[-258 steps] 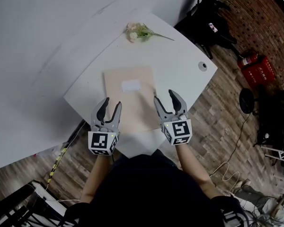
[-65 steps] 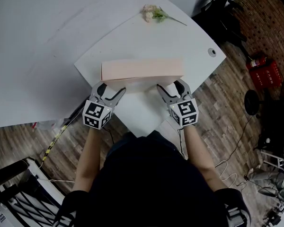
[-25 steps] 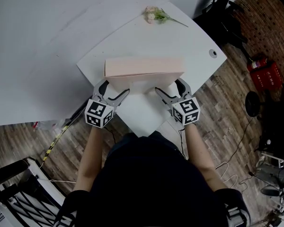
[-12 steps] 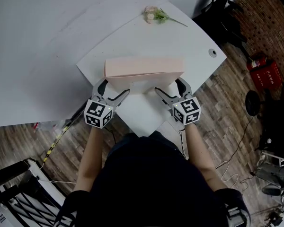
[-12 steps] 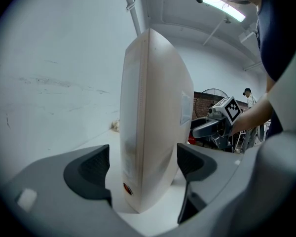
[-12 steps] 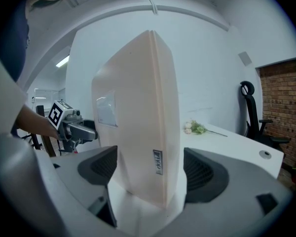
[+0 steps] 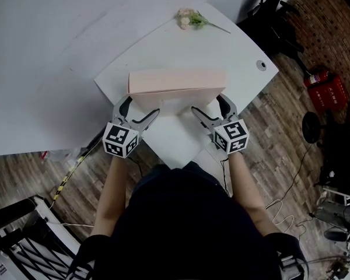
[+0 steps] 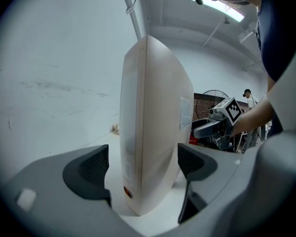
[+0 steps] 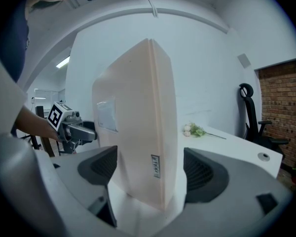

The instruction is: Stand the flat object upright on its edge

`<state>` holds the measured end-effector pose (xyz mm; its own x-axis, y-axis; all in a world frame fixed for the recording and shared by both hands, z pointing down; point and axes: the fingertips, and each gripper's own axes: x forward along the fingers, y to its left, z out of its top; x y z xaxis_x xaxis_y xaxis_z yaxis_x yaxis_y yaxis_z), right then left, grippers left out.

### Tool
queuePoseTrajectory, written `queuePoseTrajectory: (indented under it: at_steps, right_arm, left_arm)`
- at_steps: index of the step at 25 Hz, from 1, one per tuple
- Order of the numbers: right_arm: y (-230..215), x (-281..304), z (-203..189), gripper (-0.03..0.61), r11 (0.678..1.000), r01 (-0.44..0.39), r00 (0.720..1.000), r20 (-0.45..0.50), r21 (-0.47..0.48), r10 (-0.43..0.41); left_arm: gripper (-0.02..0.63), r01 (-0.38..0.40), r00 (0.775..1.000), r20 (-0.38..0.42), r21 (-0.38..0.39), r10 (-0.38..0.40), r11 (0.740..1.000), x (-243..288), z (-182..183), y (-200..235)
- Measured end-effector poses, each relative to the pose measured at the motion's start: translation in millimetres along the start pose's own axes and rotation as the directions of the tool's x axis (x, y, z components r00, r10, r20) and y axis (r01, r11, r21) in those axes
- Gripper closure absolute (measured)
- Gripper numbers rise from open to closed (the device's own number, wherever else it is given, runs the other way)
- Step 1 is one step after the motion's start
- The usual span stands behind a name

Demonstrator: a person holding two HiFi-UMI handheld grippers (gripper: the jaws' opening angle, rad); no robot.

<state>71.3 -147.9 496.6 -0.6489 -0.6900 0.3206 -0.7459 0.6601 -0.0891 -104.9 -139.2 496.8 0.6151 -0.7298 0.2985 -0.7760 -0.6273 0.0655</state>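
1. the flat box [image 7: 176,81] stands upright on its long edge on the white table [image 7: 175,45].
2. left gripper [image 7: 140,108]: jaws opening, with one box end between them.
3. right gripper [image 7: 207,104]: jaws wide apart around the other end.

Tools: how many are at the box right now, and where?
2. The left tool, jaws opening, straddles the box's left end; the right tool straddles its right end. Neither presses it.
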Motion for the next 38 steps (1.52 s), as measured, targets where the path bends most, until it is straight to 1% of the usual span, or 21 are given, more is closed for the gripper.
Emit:
queuePoseTrajectory:
  at_steps: [23, 38]
  right_arm:
    - [1, -3, 8, 0.198, 1.000, 0.010, 1.000, 0.019, 0.000, -0.010]
    - [4, -7, 9, 0.198, 1.000, 0.010, 0.999, 0.032, 0.004, -0.011]
  left_arm:
    - [0.190, -0.020, 0.999, 0.039, -0.004, 0.020, 1.000, -5, 10, -2]
    - [0.190, -0.029, 0.998, 0.050, -0.002, 0.029, 1.000, -9, 11, -5]
